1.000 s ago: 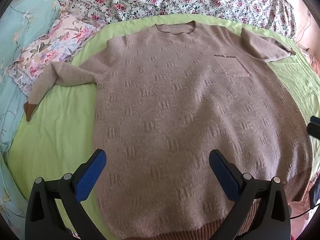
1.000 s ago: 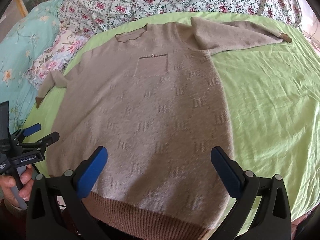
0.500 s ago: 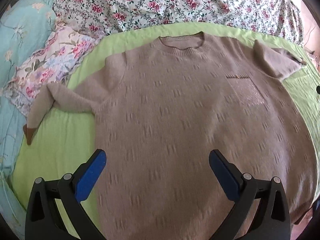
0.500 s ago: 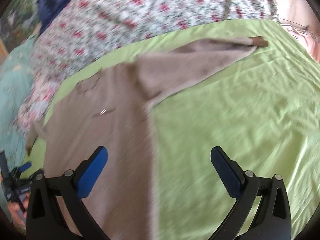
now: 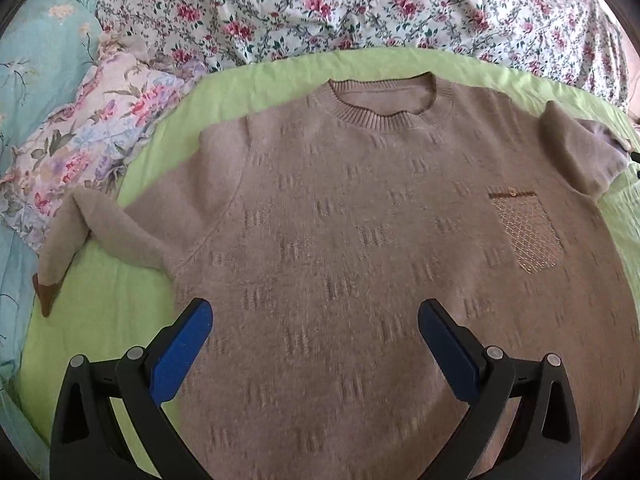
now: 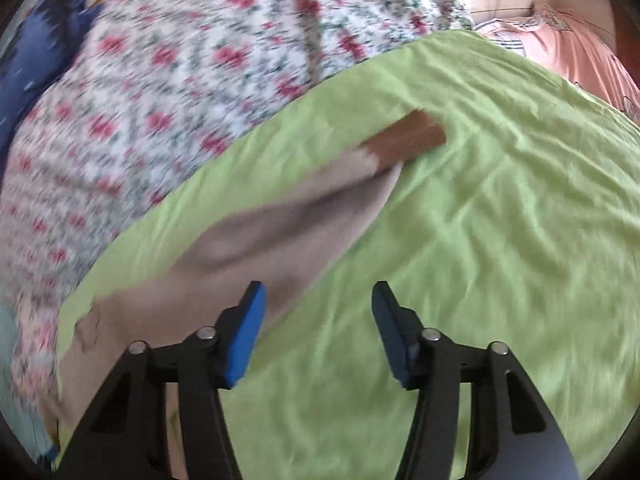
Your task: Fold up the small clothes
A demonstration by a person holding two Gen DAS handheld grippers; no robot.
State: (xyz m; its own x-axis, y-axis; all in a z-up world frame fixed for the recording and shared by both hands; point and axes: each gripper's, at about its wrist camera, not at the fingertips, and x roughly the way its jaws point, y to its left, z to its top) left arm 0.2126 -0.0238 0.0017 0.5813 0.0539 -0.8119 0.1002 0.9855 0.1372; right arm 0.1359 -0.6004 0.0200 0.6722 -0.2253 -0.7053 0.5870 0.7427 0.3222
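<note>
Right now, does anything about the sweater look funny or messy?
Yes. The sweater lies flat on the green sheet, but its sleeve at the picture's left is bent back, cuff pointing down. The other sleeve lies straight out.

Taupe knitted sweater (image 5: 360, 240) flat on lime-green cotton sheet (image 5: 120, 300), neckline at far side. Floral-print quilt (image 5: 360, 8) behind sheet. Pastel floral pillow (image 5: 80, 140) left, beside bent sleeve.
</note>
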